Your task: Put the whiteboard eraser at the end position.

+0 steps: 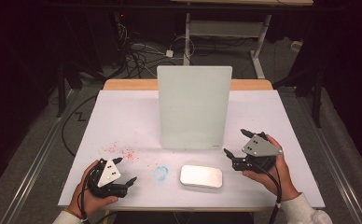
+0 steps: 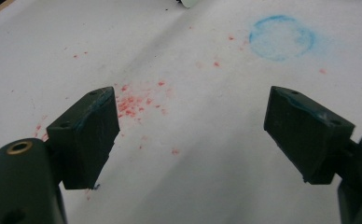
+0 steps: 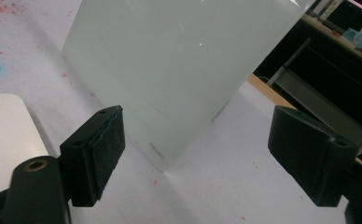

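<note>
A pale frosted glass board (image 1: 194,107) stands upright in the middle of the white table (image 1: 123,116). In front of it lies a flat white rounded block (image 1: 201,176), an eraser by its look. My right gripper (image 1: 235,143) is held to the right of the block, jaws open and empty, facing the board's lower right corner (image 3: 163,161); the block's edge (image 3: 2,140) shows at the left of the right gripper view. My left gripper (image 1: 124,170) rests at the front left, open over red specks (image 2: 135,102), with nothing between its jaws.
A blue smudged ring (image 1: 161,173) marks the table left of the block, also seen as a blue ring (image 2: 281,37) in the left gripper view. Red specks (image 1: 121,151) dot the left half. Cables (image 1: 137,56) and desk legs (image 1: 258,51) lie on the floor beyond.
</note>
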The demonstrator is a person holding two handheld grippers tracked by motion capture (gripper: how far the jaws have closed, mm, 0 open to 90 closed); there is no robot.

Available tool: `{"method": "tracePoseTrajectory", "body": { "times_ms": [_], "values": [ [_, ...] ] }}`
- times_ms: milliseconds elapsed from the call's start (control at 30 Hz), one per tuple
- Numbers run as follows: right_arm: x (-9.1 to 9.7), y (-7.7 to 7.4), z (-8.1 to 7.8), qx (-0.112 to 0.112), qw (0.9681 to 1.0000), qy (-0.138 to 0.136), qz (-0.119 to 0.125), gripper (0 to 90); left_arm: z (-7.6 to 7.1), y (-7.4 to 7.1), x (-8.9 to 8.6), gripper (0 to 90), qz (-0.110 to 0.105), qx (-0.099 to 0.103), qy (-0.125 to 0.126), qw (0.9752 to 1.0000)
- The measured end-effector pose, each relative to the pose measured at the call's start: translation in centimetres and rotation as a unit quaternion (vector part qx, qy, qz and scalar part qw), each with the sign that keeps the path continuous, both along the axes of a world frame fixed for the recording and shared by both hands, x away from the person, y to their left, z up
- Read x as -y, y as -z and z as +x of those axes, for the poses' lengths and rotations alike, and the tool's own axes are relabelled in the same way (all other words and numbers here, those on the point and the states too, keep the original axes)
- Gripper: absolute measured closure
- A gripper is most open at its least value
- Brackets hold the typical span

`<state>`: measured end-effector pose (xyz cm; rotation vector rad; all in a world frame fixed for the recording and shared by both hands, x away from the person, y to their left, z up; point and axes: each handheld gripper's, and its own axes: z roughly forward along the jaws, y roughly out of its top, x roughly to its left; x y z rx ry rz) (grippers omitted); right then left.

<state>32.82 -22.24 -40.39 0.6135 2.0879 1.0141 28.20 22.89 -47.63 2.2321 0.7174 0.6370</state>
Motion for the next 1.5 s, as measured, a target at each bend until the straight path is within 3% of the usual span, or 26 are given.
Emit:
{"method": "tracePoseTrajectory", "body": {
  "times_ms": [633, 900, 1100, 1300, 1500],
  "values": [
    [4.1, 2.9, -2.3, 0.005, 0.9985, 0.032, 0.044, 17.6, 0.5, -0.1, 0.2, 17.2, -0.001, 0.003, 0.006, 1.0000],
    [5.8, 4.5, -2.8, -0.009, 0.9975, 0.053, 0.046, 17.1, 0.6, -0.1, 0.4, 17.2, -0.002, 0.004, 0.007, 1.0000],
    [7.3, 5.8, -3.1, -0.035, 0.9953, 0.071, 0.055, 17.5, 0.6, -0.1, 0.4, 17.2, -0.002, 0.007, 0.005, 1.0000],
    [7.6, 6.5, -3.2, -0.052, 0.9950, 0.067, 0.053, 17.5, 0.5, -0.2, 0.4, 17.1, 0.000, 0.010, 0.003, 0.9999],
    [7.0, 6.3, -3.3, -0.039, 0.9966, 0.055, 0.048, 17.6, 0.1, -0.1, 0.3, 17.0, 0.005, 0.007, 0.001, 1.0000]
  ]
}}
